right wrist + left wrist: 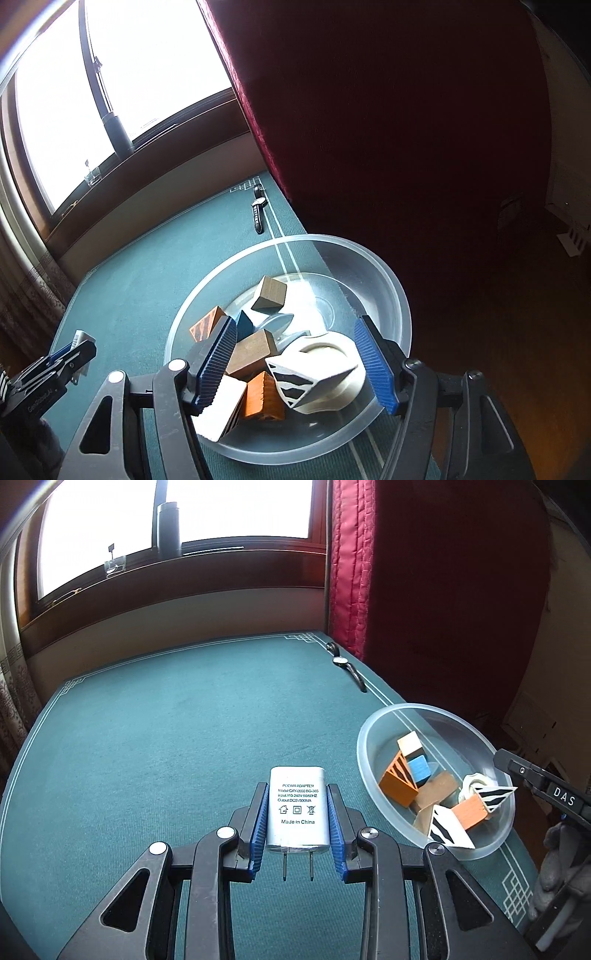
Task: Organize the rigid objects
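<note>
My left gripper (pixel 297 785) is shut on a white power adapter (pixel 297 805), prongs toward the camera, above the green table mat (pixel 166 738). To its right stands a clear plastic bowl (pixel 369 723) holding an orange block (pixel 397 781), a blue block (pixel 419 768), brown blocks and striped pieces. My right gripper (pixel 295 363) hangs open over the bowl (pixel 402 295). Beneath its spread fingers lie a white tape roll (pixel 332 350), a striped white block (pixel 306 380) and an orange block (pixel 264 400), none of them pressed by the pads. The left gripper (pixel 70 354) shows at the lower left with the adapter (pixel 82 338).
A wristwatch (pixel 340 661) lies near the mat's far right edge, beyond the bowl. A red quilted curtain (pixel 351 572) hangs past that edge. A window sill (pixel 166 572) with a dark bottle (pixel 169 528) runs behind the table. The bowl sits close to the table's right edge.
</note>
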